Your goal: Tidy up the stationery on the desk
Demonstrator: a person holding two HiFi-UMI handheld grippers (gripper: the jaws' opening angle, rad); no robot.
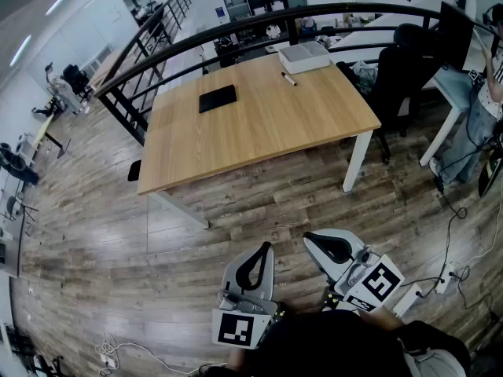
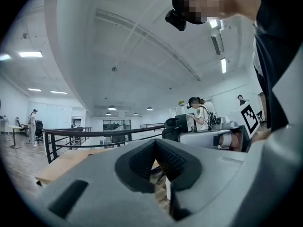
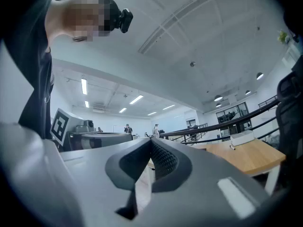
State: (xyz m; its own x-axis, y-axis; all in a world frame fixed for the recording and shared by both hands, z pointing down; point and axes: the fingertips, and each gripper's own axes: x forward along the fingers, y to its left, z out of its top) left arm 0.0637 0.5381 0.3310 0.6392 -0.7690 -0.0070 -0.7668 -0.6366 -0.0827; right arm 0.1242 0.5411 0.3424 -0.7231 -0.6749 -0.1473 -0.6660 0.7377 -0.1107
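A wooden desk [image 1: 259, 120] stands across the room, some way ahead of me. On it lie a flat black notebook [image 1: 217, 98], a white box [image 1: 304, 56] at the far right corner, and a dark pen [image 1: 289, 78] just in front of the box. My left gripper [image 1: 262, 250] and right gripper [image 1: 316, 239] are held low over the floor at the bottom of the head view, well short of the desk. Both are shut with nothing between the pads. In the right gripper view the desk [image 3: 246, 156] and white box [image 3: 242, 138] show at the right.
Black chair [image 1: 405, 65] sits at the desk's right end, beside a white table [image 1: 456, 93] where a person [image 1: 486, 108] sits. Black railing [image 1: 236, 30] runs behind the desk. Cables and a power strip [image 1: 448, 277] lie on the wooden floor at right.
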